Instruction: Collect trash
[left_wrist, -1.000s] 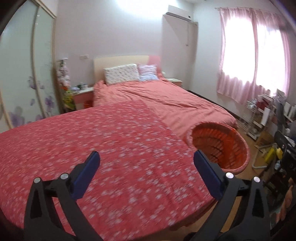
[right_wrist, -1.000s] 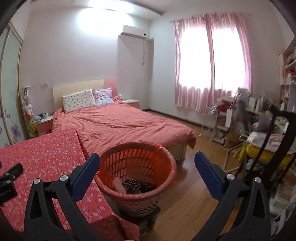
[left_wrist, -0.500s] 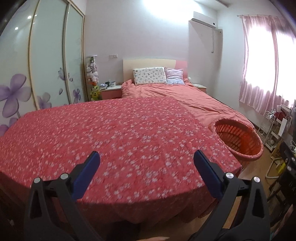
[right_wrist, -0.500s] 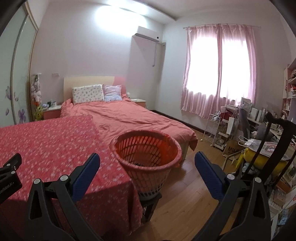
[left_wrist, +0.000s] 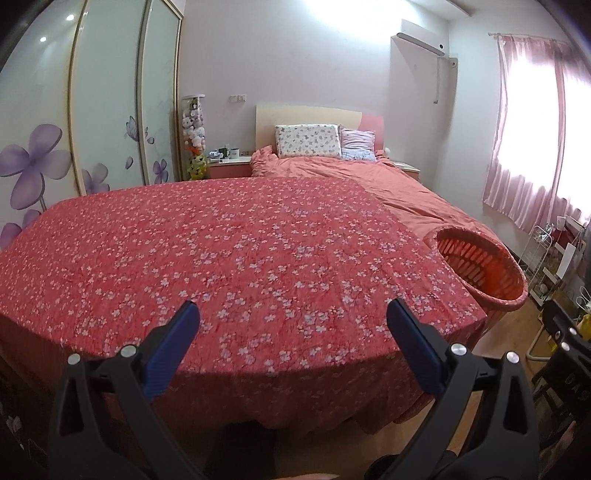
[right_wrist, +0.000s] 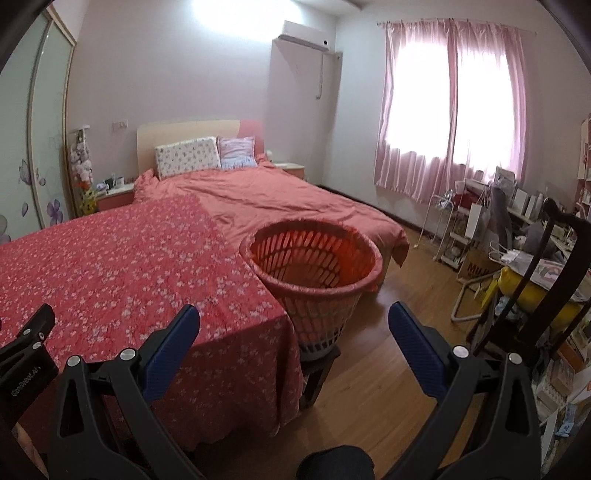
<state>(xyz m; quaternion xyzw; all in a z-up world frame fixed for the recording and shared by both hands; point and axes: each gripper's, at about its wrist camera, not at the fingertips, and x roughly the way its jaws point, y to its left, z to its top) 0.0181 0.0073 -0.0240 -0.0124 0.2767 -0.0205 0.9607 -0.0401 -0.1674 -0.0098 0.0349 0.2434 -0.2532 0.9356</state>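
Left gripper (left_wrist: 291, 325): blue-padded fingers spread wide, nothing between them; held over the near edge of a table under a red flowered cloth (left_wrist: 229, 258).

Right gripper (right_wrist: 293, 325): fingers likewise spread, empty; held above the wooden floor (right_wrist: 399, 354) off the cloth's right corner.

Basket (right_wrist: 314, 273): orange, slatted, upright on a dark stool (right_wrist: 317, 369), just beside the cloth's right edge. In the right view it sits ahead of the fingers, between their tips and slightly above. In the left view it lies well right of the right finger.

Trash: none distinguishable on the cloth; the basket's contents are hidden by its rim.

Bed (right_wrist: 280, 199): beyond the basket, two pillows at the head.
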